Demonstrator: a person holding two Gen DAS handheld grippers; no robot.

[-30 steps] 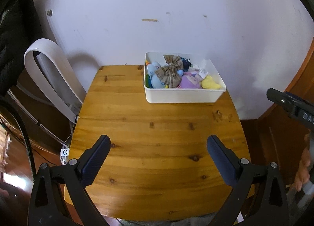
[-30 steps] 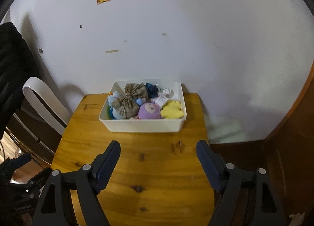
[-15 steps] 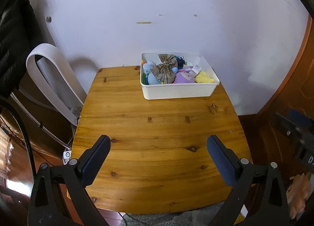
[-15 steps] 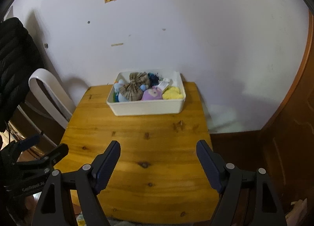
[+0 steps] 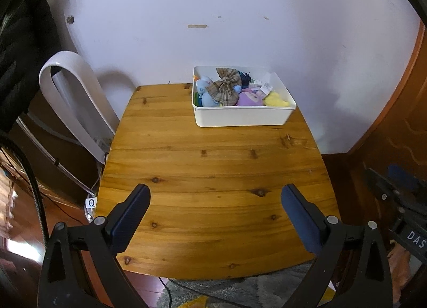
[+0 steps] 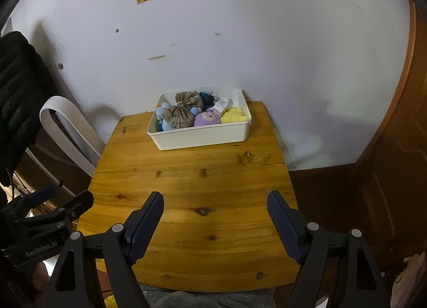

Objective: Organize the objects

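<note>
A white bin (image 5: 241, 118) (image 6: 202, 137) stands at the far right of the wooden table (image 5: 213, 174) (image 6: 192, 187), against the wall. It holds several soft toys: a plaid bow (image 5: 224, 89) (image 6: 182, 111), a blue plush (image 5: 205, 93), a purple plush (image 5: 249, 99) (image 6: 206, 118) and a yellow plush (image 5: 276, 99) (image 6: 233, 115). My left gripper (image 5: 215, 195) is open and empty above the table's near edge. My right gripper (image 6: 215, 202) is open and empty, also over the near edge.
A white curved object (image 5: 77, 99) (image 6: 72, 131) leans against the wall left of the table. Dark clothing (image 6: 18, 89) hangs at the far left. Wooden panelling (image 6: 395, 174) stands to the right. A grey rug (image 5: 234, 292) lies below the table's front edge.
Both grippers have drawn back from the bin and risen, so the whole table now shows. Both stay open and empty.
</note>
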